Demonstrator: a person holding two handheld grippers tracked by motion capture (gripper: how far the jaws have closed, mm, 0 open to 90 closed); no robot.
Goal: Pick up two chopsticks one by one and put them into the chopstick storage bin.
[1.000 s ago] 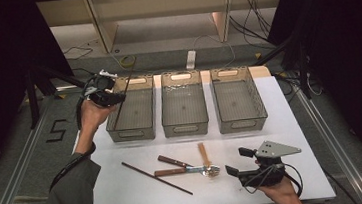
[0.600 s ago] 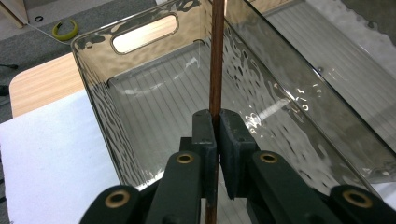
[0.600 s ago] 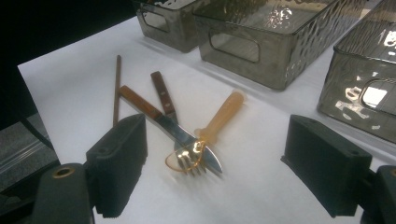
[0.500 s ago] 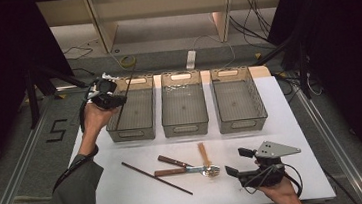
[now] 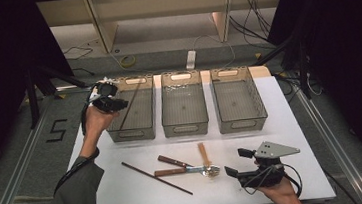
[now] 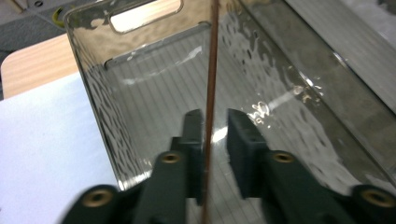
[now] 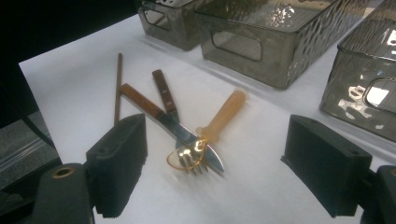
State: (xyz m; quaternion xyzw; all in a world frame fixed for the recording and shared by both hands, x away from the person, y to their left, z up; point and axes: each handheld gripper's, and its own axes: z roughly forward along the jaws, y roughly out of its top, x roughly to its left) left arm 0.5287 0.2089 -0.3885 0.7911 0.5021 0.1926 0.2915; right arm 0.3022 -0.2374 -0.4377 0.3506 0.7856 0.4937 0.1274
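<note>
A thin brown chopstick (image 6: 211, 93) stood steeply between the jaws of the left claw (image 6: 215, 135), running up past the far rim of the left bin (image 6: 98, 116). The jaws sat slightly apart w/ the stick against the left jaw's inner face; whether it was truly pinched, cannot tell. In the high view the left claw (image 5: 110, 103) hovered over the 9 o'clock rim of that bin (image 5: 147, 130), the stick (image 5: 130, 104) slanting down inside it.

Three clear smoky bins stood in a row across the far half of the white worktop (image 5: 293, 136): left one, the middle bin (image 5: 185, 130) and the right bin (image 5: 241, 125), close beside each other.

Toward 6 o'clock of the middle bin lay loose cutlery. A second chopstick (image 5: 156, 177) lay diagonally, apart from the rest. A wood-handled knife (image 7: 140, 105) and a wood-handled fork (image 7: 164, 91) crossed near their metal ends, and an amber plastic spoon (image 7: 219, 119) lay w/ its bowl over the fork tines, handle pointing toward the bins.

The right claw (image 5: 237, 163) sat low at approx. 5 o'clock on the worktop, pointing toward the cutlery's 3 o'clock side. In the right gripper view its jaws (image 7: 212, 168) were wide apart, holding nothing, the spoon bowl and fork tips just ahead between them. A grey 3-cornered plate (image 5: 275, 149) topped it.
</note>
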